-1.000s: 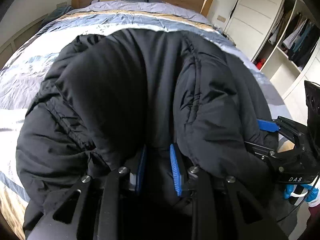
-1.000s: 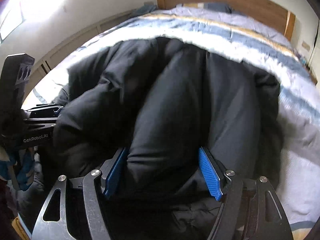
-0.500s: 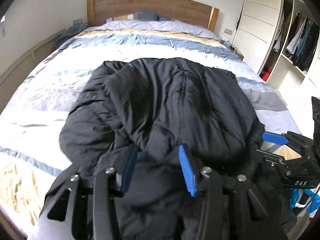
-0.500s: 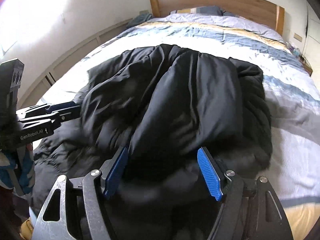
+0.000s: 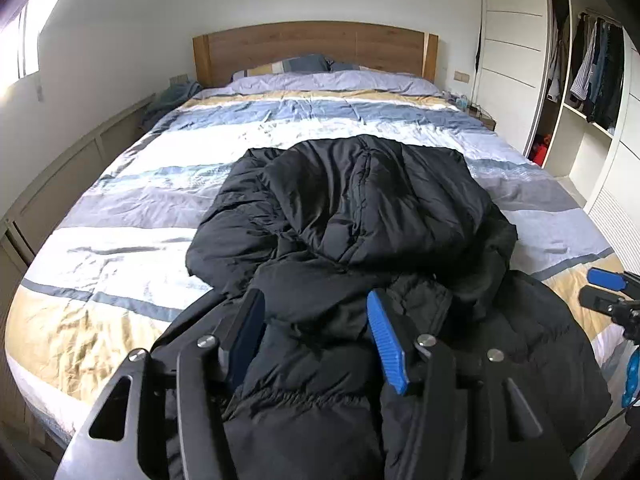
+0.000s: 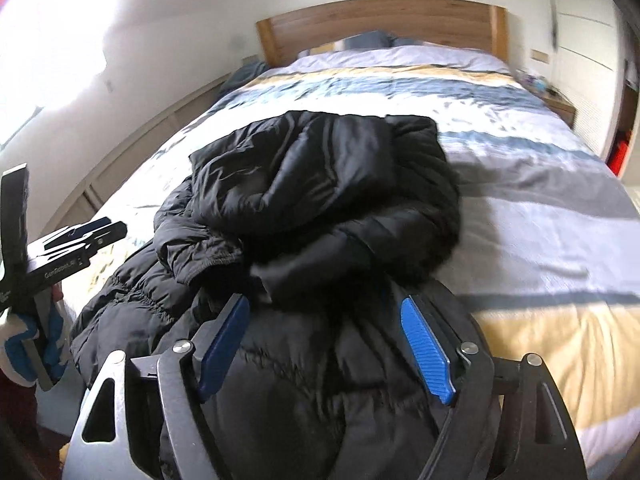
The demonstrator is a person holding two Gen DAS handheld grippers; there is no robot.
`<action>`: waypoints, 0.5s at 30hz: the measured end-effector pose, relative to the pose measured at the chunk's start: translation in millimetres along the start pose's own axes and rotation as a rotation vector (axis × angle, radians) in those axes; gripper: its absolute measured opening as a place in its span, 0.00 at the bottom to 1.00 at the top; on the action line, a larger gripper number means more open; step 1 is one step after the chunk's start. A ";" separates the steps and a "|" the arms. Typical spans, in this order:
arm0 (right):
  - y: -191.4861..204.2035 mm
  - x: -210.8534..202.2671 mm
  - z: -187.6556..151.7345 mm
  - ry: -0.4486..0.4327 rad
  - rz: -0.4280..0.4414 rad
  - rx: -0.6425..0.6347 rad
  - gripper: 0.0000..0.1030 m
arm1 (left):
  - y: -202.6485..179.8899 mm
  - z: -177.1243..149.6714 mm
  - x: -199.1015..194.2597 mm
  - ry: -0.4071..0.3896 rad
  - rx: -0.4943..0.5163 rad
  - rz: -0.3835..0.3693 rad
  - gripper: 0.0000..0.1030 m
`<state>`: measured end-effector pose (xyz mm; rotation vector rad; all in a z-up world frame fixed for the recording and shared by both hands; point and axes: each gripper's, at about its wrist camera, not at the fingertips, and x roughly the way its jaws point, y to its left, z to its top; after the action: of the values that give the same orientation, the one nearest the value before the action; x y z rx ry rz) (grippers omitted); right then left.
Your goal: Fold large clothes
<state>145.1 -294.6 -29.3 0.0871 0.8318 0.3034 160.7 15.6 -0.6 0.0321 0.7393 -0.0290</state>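
Jacket [image 5: 360, 216] heaped at bed [image 5: 120, 264] foot edge, far half doubled over near half. Left tongs [image 5: 316, 336] and right tongs [image 6: 326, 344] spread, nothing pinched. Bulges best pressed flat, edges squared, before next fold.

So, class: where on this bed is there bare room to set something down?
Free quilt lies between the black jacket and the pillows, and in strips along each side of the jacket. The foot end, under the jacket and both grippers, is crowded.
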 end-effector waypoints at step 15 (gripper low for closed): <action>-30.3 -43.1 -43.8 -0.038 -0.072 0.116 0.83 | 18.2 -29.1 -25.1 0.000 -0.001 0.044 0.55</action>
<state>92.4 -338.2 -33.9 0.1704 0.8122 0.1854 123.3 35.3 -4.8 0.0471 0.7387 0.0132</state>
